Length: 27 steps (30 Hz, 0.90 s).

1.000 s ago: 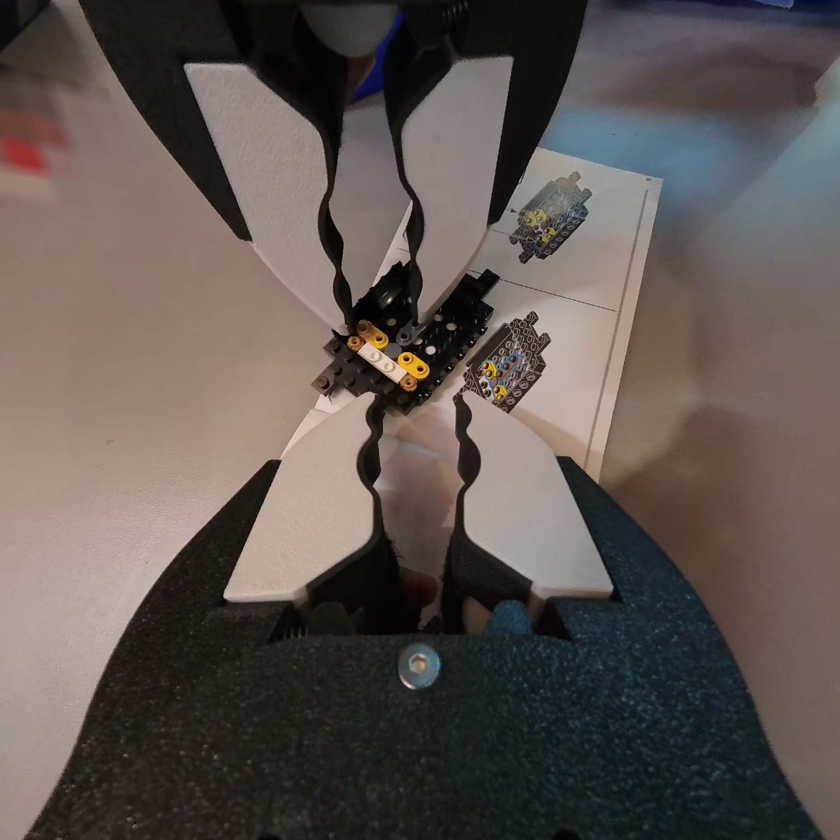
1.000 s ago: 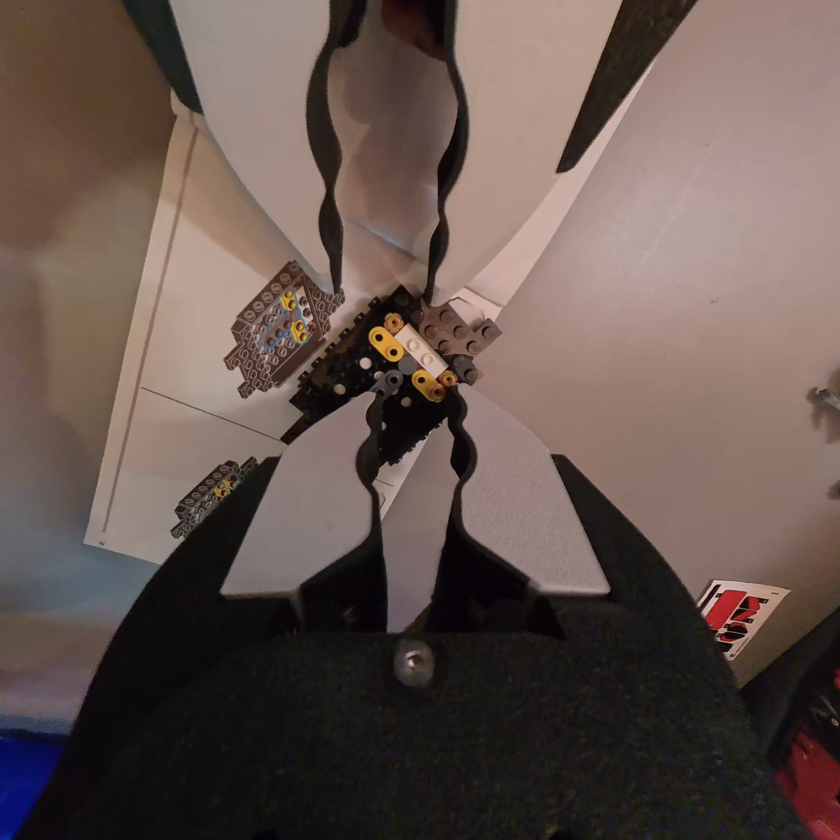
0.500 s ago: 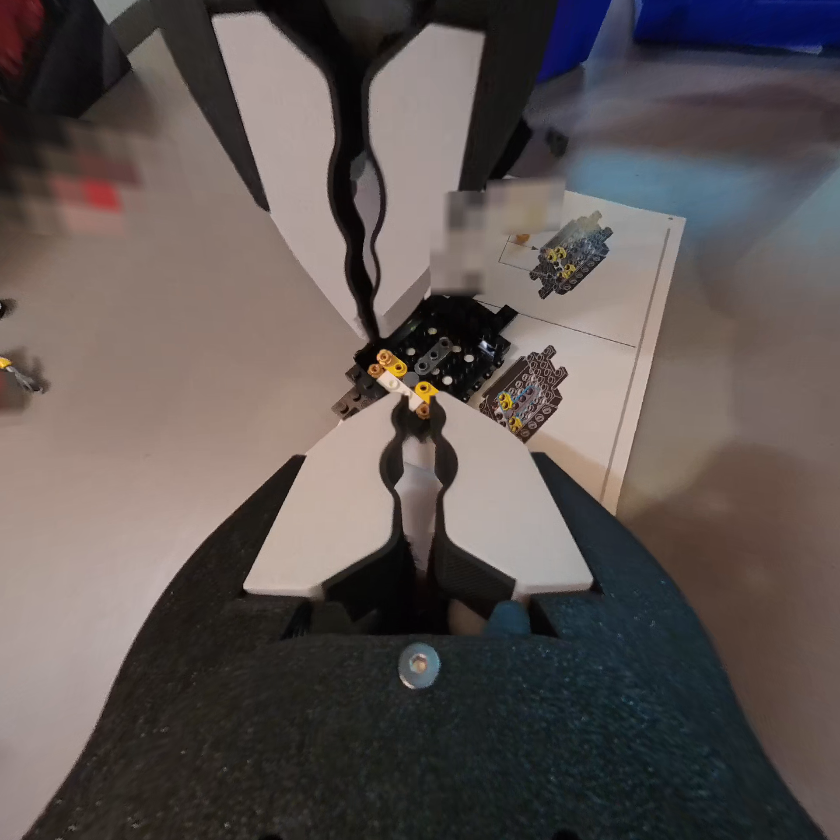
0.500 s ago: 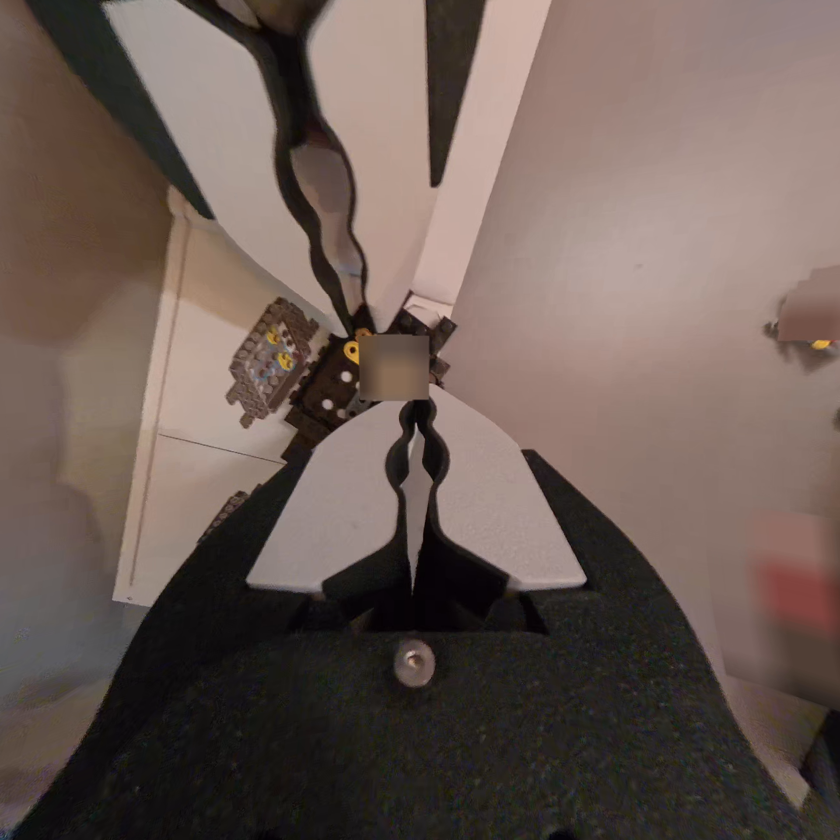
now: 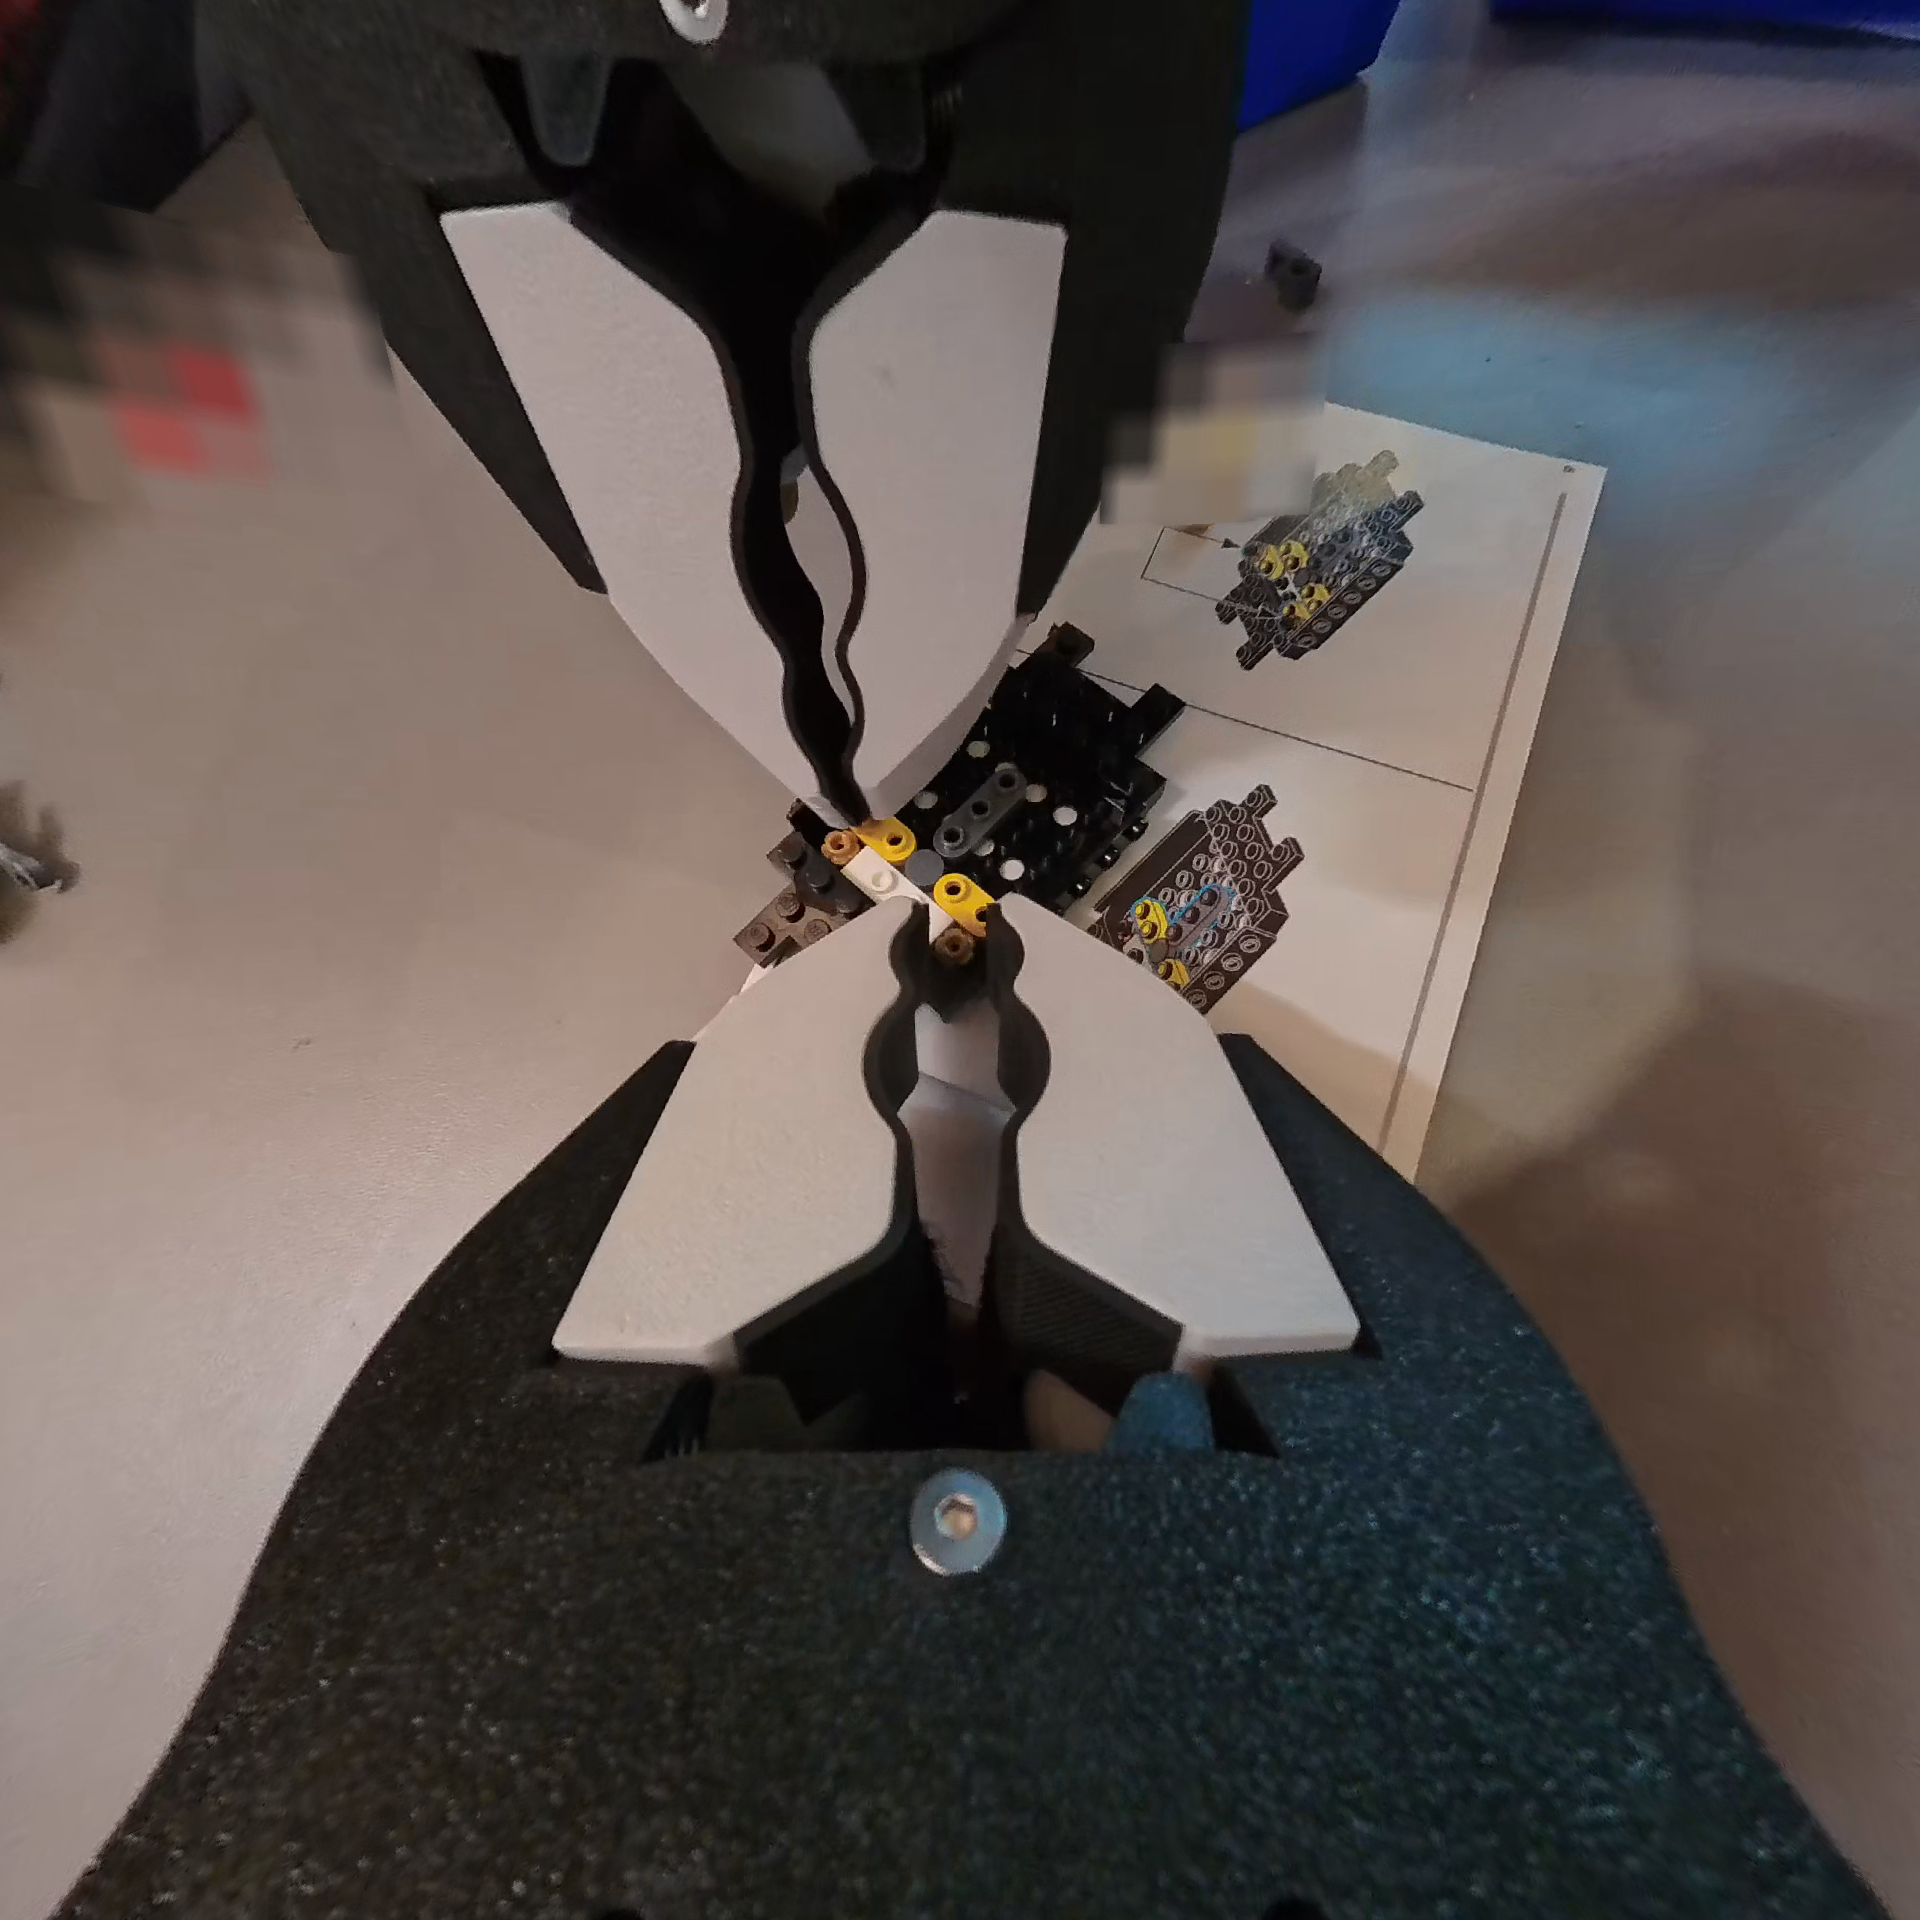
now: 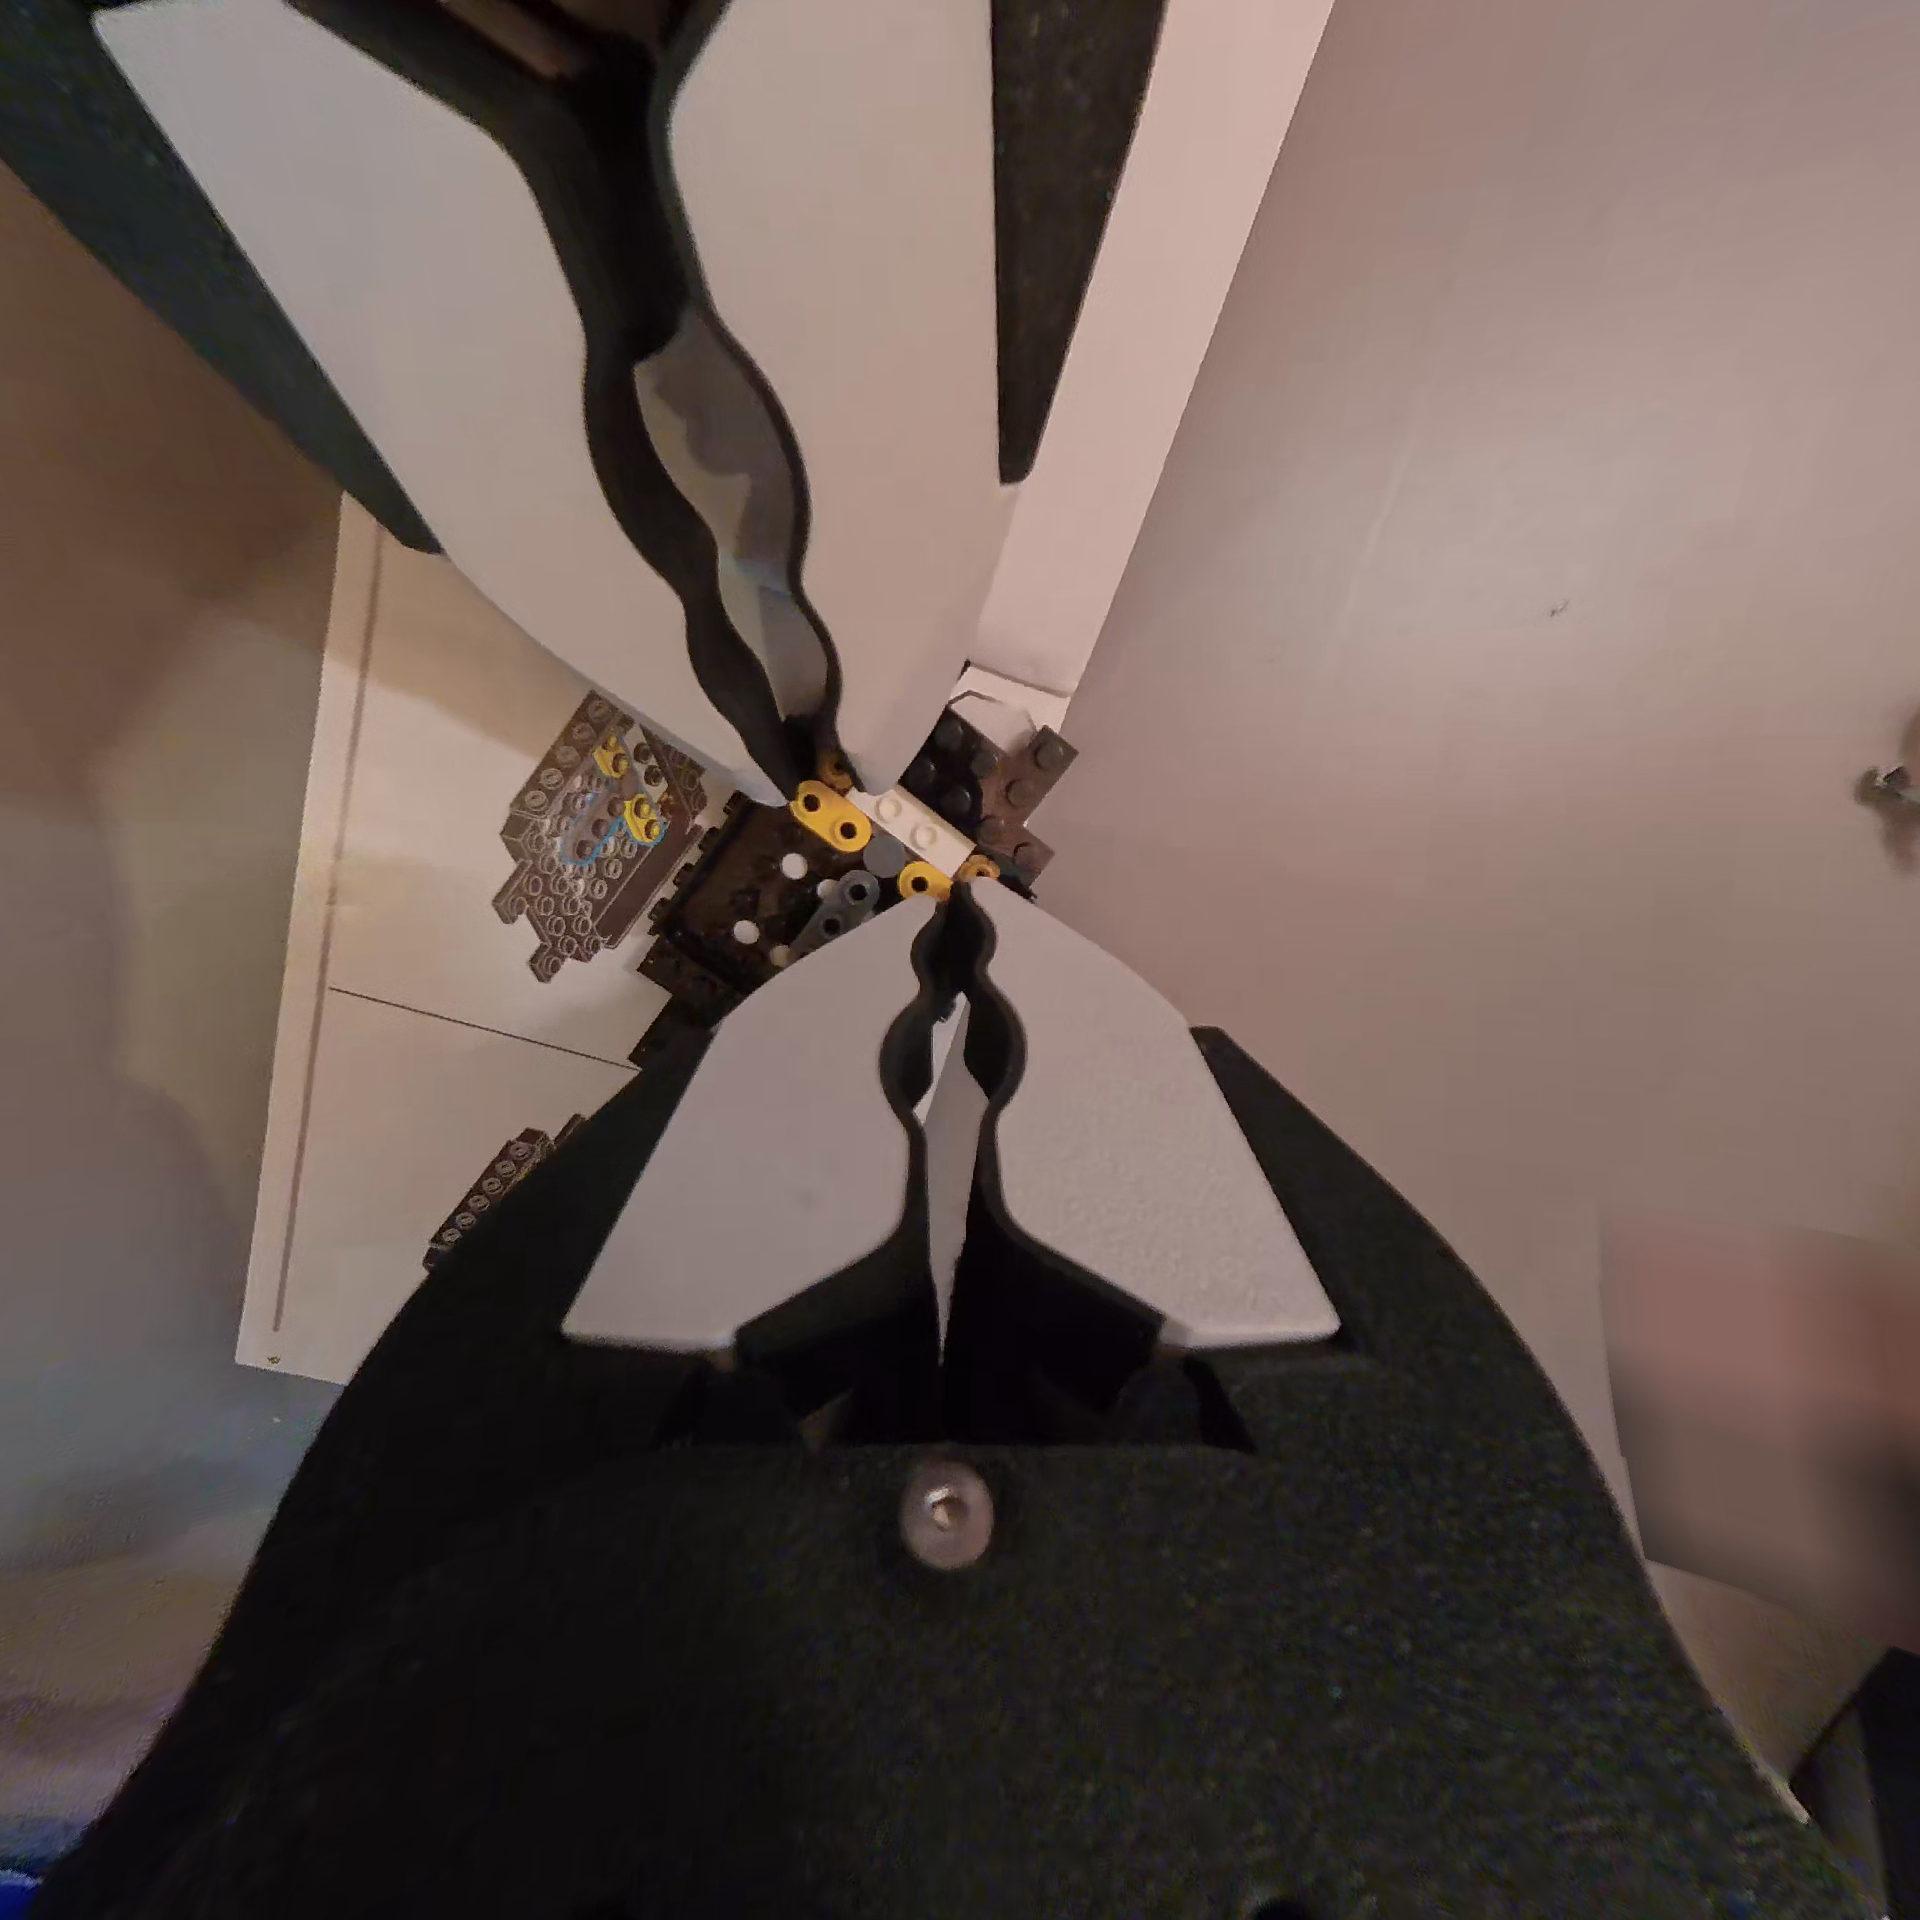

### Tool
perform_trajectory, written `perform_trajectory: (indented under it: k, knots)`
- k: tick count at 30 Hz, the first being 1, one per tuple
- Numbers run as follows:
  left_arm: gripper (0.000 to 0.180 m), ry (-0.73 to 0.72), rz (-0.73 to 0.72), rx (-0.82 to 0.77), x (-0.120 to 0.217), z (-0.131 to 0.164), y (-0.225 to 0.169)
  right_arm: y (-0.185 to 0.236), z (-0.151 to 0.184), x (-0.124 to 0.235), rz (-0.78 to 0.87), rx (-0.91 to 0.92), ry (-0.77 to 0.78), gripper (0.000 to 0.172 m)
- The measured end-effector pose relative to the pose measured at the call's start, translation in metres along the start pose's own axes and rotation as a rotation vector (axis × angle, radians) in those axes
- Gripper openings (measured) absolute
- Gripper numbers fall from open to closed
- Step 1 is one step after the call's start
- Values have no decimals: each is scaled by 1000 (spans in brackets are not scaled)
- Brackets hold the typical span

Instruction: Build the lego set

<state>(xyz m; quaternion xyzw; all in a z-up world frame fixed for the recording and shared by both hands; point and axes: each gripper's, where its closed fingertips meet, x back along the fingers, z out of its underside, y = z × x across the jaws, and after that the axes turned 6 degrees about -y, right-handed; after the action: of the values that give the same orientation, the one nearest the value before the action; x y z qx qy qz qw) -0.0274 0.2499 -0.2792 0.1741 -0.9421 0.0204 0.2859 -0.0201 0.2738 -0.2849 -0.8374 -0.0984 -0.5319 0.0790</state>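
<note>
Both grippers are now pinching in on the brick model (image 5: 977, 831) from wider stances a moment ago. Left gripper (image 5: 952, 940) is clamping narrowly on a small tan stud piece (image 5: 952, 943) at the model's near edge; right gripper (image 6: 948, 902) is closing tip to tip at the opposite edge, though its hold is unclear. An instruction sheet (image 5: 1455, 727) is lying under the partly built model.
</note>
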Motion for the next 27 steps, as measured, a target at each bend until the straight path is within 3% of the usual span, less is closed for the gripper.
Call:
perform_trajectory:
  k: [19,27]
  knots:
    - [7,-9,21,42,-1,1,-1,-1,3,-1,25,-106,-88,0]
    - [13,-12,19,40,-1,1,-1,-1,3,-1,-28,-218,5,0]
